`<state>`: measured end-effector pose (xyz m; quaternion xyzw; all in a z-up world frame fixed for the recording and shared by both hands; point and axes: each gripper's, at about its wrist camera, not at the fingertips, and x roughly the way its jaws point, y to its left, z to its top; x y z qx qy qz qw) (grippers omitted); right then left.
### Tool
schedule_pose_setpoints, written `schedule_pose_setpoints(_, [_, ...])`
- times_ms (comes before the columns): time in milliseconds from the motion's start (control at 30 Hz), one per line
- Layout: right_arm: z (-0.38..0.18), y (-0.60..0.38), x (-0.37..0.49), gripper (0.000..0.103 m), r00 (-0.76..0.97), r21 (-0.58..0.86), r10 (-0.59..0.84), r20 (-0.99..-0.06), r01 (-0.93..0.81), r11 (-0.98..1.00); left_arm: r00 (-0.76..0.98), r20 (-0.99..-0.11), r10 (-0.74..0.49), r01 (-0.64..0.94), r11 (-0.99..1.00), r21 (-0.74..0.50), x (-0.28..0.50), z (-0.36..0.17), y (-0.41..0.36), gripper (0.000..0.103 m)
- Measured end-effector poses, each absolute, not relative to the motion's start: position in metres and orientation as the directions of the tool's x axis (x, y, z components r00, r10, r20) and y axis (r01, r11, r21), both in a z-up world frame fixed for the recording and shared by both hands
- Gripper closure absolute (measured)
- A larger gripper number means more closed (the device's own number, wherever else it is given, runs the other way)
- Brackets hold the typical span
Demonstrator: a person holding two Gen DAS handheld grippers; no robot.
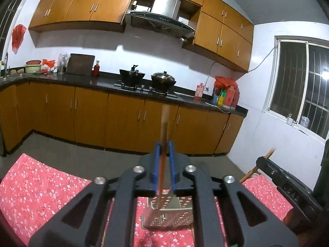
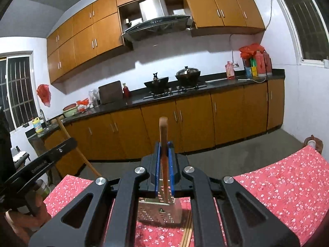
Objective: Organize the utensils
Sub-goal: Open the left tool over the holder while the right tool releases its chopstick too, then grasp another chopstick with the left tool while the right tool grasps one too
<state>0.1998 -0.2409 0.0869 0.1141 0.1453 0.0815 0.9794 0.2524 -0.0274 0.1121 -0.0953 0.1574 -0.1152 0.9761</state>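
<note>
My left gripper (image 1: 163, 144) is shut on a wooden chopstick (image 1: 165, 121) that stands upright between its blue fingers, its lower end down in a perforated metal utensil holder (image 1: 168, 214) on the red floral tablecloth (image 1: 41, 181). My right gripper (image 2: 163, 144) is shut on another wooden chopstick (image 2: 163, 129), also upright, its lower end in the same holder (image 2: 160, 212). More chopsticks (image 2: 187, 232) lie on the cloth beside the holder. The right gripper's body (image 1: 287, 187) shows in the left wrist view; the left gripper's body (image 2: 41, 162) shows in the right wrist view.
Beyond the table's far edge is grey floor (image 1: 102, 160), then orange cabinets under a black counter (image 1: 102, 82) with two woks (image 1: 131, 76). A broom handle (image 2: 76, 148) leans at the table's left. A small jar (image 2: 43, 189) sits by the left hand.
</note>
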Motion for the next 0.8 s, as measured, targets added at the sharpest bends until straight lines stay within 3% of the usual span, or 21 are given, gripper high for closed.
schedule_pose_setpoints(33, [0.088, -0.241, 0.197, 0.072, 0.946, 0.249, 0.191, -0.262, -0.125, 0.960, 0.926, -0.281, -0.250, 0.193, 0.957, -0.218, 0.250, 0.113, -0.026, 0.080])
schedule_pose_setpoints(100, [0.092, -0.242, 0.192, 0.064, 0.952, 0.249, 0.185, -0.245, -0.122, 0.961, 0.931, -0.269, -0.247, 0.192, 0.958, -0.215, 0.245, 0.116, -0.024, 0.075])
schedule_pose_setpoints(333, [0.104, -0.259, 0.151, 0.064, 0.973, 0.253, 0.145, -0.182, -0.096, 0.963, 0.939, -0.237, -0.248, 0.183, 0.947, -0.264, 0.213, 0.124, 0.000, 0.073])
schedule_pose_setpoints(433, [0.093, -0.271, 0.134, 0.064, 0.974, 0.247, 0.101, -0.205, -0.049, 0.968, 0.942, -0.235, -0.242, 0.169, 0.942, -0.291, 0.194, 0.121, 0.017, 0.070])
schedule_pose_setpoints(600, [0.031, -0.286, 0.132, 0.064, 0.904, 0.217, 0.061, -0.423, 0.035, 0.976, 0.932, -0.322, -0.165, 0.082, 0.963, -0.256, 0.171, 0.092, 0.040, 0.067])
schedule_pose_setpoints(700, [-0.025, -0.284, 0.139, 0.076, 0.806, 0.211, 0.088, -0.586, 0.047, 0.976, 0.903, -0.414, -0.112, 0.022, 0.976, -0.216, 0.165, 0.057, 0.054, 0.067])
schedule_pose_setpoints(800, [-0.068, -0.273, 0.142, 0.078, 0.716, 0.232, 0.144, -0.683, 0.026, 0.972, 0.850, -0.521, -0.080, -0.019, 0.983, -0.181, 0.160, 0.014, 0.064, 0.067])
